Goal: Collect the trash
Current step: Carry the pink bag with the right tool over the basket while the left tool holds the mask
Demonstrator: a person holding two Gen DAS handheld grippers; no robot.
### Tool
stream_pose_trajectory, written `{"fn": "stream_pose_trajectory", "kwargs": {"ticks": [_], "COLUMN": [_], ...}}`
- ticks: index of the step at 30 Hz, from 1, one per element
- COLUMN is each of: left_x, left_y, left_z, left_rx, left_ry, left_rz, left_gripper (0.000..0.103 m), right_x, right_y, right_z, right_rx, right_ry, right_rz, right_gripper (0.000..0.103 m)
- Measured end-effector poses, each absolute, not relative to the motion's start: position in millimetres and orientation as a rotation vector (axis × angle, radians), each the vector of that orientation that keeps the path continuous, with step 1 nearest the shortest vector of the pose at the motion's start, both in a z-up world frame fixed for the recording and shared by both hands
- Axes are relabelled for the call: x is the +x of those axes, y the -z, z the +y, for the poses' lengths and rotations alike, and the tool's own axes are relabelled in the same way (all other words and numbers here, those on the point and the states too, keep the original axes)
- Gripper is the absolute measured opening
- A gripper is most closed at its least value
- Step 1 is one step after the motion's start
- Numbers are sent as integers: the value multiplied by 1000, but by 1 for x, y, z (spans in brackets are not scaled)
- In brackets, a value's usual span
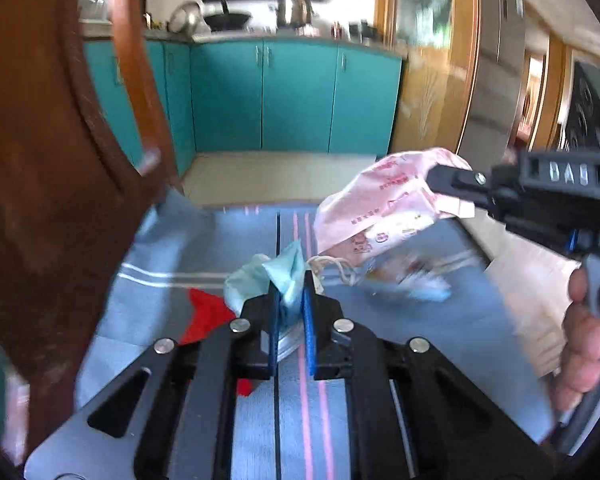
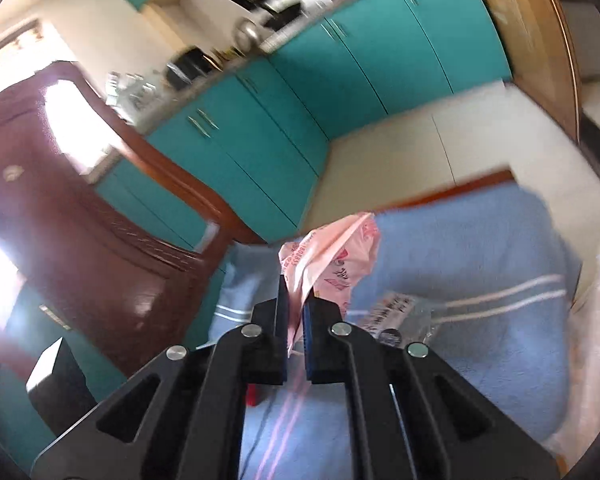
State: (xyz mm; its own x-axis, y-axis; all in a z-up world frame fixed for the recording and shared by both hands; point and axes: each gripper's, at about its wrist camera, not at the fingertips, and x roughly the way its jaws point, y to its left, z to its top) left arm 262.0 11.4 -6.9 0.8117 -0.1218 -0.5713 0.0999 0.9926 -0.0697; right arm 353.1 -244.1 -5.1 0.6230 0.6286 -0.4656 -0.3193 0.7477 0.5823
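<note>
The left gripper (image 1: 291, 300) was clamped on a crumpled pale-teal tissue (image 1: 260, 280), pinched between its blue pads and lifted just above the blue striped cloth (image 1: 172, 252) that covered the table. The right gripper (image 2: 296, 320) was clenched on a pink printed plastic bag (image 2: 332, 256), thin and wrinkled, which hung raised over the far right part of the cloth; in the left wrist view the same bag (image 1: 380, 204) showed held up by that gripper, with a hand (image 1: 584, 344) on its trigger at the right edge. Under the bag, blurred scraps of wrapper (image 1: 412, 276) and a bit of white string (image 1: 340, 268) lay on the cloth, and a red scrap (image 1: 206, 314) lay near its left side. A dark wooden chair back (image 1: 40, 180) rose close beyond the table's left edge. Past the far edge lay open pale floor (image 1: 276, 176), then teal cabinets (image 1: 292, 96).
</note>
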Motion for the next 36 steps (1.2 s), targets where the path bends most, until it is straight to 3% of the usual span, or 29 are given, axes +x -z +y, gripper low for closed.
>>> {"fn": "stream_pose_trajectory", "kwargs": {"ticks": [7, 15, 36], "left_x": [174, 127, 142], "left_y": [-45, -36, -8], "left_z": [21, 7, 16], "left_rx": [-156, -147, -91], "left_ry": [139, 134, 62], "left_rz": [437, 443, 541], "left_gripper": [11, 11, 11], "right_x": [248, 164, 163], "right_y": [-60, -17, 4], "right_z": [-275, -300, -278], "right_rx": [341, 213, 65], "right_ry": [-574, -471, -433], "right_rz": [470, 534, 551], "right_gripper": [6, 6, 6]}}
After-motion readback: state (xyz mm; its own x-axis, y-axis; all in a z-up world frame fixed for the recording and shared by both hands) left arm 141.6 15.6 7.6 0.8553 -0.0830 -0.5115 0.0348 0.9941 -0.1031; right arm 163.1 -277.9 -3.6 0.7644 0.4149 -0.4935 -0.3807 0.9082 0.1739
